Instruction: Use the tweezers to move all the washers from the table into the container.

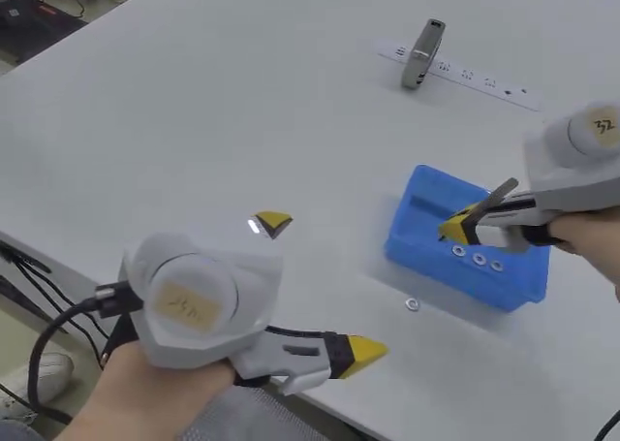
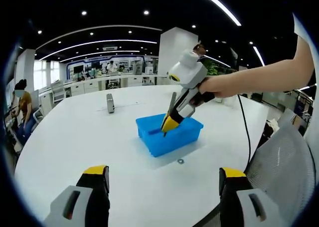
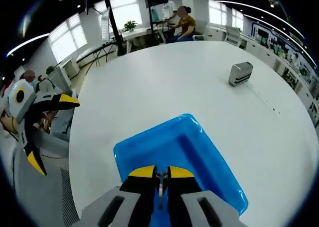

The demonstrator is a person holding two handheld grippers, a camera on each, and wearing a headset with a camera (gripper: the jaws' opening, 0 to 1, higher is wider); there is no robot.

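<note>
Blue plastic forms the container [image 1: 402, 239], which sits on the white table [image 1: 194, 121] with three washers [image 1: 480, 259] lying on its floor. A fourth washer [image 1: 412, 305] lies on the table, just beside the container's near wall. The right gripper [image 1: 453, 230] hangs over the container, its jaws drawn narrow and clamped on the tweezers [image 1: 502, 195], which angle down into it; the tweezer tips cannot be made out. The left gripper [image 1: 318, 286] hovers well apart from the container, jaws wide and empty.
</note>
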